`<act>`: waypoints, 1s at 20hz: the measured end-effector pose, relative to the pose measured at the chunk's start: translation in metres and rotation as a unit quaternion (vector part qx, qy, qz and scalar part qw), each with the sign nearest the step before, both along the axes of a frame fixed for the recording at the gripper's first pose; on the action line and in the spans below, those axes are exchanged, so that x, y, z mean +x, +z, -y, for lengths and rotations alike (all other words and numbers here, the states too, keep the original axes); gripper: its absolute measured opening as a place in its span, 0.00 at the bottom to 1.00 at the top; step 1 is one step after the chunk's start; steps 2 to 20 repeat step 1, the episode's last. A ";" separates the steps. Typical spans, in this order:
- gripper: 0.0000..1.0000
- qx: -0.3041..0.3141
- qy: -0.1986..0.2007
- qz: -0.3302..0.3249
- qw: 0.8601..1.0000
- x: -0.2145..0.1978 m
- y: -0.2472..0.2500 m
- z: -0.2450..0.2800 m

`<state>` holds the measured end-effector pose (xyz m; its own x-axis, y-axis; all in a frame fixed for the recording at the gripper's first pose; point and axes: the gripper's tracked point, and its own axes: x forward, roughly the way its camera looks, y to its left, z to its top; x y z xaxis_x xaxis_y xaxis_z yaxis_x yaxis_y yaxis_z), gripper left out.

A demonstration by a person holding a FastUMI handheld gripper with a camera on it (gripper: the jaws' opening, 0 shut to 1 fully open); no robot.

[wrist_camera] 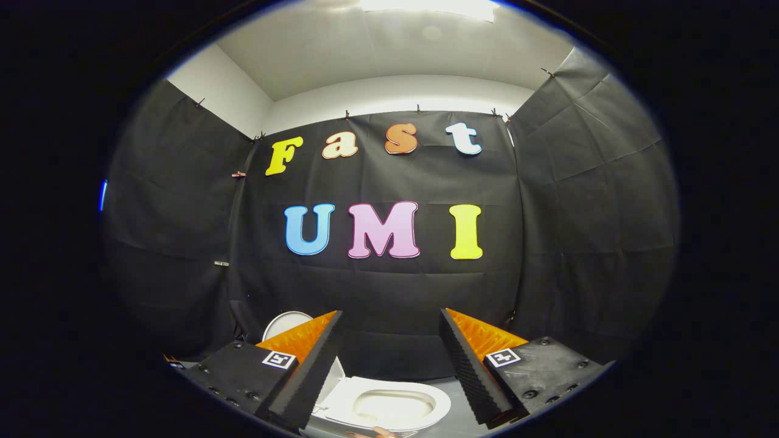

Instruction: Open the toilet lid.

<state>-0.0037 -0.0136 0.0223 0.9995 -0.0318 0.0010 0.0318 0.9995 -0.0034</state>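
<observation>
The gripper (389, 340) has its two fingers (304, 377) spread wide apart, with nothing held or touched between them. Each finger is black with ribbed dark padding on its inner face and an orange ridged wedge on the outer side, and each carries a small square marker near its base.

Just below and ahead of the fingers, in the gap between them, sits the white toilet (389, 407). Its seat ring lies flat and its bowl is exposed, pale inside. The toilet lid (286, 322) stands raised behind the left finger, its rounded white top edge showing above the orange wedge, close against the black cloth wall (377, 292); the finger hides most of the lid.

The toilet rests on a grey floor (447, 386) that shows as a narrow strip beside the seat. Black cloth encloses the booth ahead and on both sides, pinned up with small clips, so open room lies mainly above the toilet. Over the cloth runs a white wall (389, 94) and ceiling with a bright lamp (429, 6).
</observation>
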 end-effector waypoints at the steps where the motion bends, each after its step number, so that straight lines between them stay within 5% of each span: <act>1: 0.97 0.001 0.000 0.001 1.000 0.000 0.001 0.000; 20: 0.97 0.001 0.000 0.001 1.000 0.000 0.001 0.000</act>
